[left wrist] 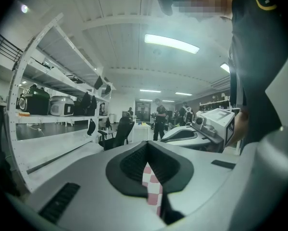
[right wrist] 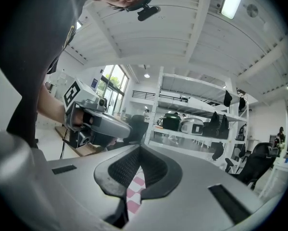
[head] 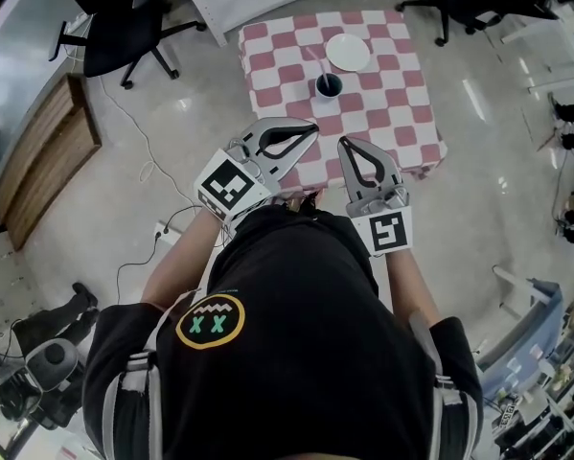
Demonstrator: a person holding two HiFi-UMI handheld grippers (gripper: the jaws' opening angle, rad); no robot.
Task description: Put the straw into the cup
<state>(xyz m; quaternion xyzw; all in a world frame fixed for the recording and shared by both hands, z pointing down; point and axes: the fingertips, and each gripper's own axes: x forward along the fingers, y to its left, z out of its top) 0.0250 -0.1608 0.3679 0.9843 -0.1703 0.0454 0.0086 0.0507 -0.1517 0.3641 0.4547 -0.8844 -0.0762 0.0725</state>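
Both grippers are held low in front of the person, below the table's near edge in the head view. The left gripper (head: pixel 310 129) is seen with its jaws pressed together at the tips and nothing between them. Only a sliver of checked cloth shows through the gap behind the pads in the left gripper view (left wrist: pixel 147 144). The right gripper (head: pixel 345 144) is likewise closed and empty in its own view (right wrist: pixel 140 148).

The dark cup (head: pixel 329 86) is placed on the pink-and-white checked table (head: pixel 382 108), upper centre of the frame. The straw (head: pixel 316 65) is seen tilted up-left out of the cup. A white plate (head: pixel 348 52) is set just beyond the cup.

A round shirt logo (head: pixel 211 321) with green "XX" in a yellow ring is readable. No other legible writing is seen.
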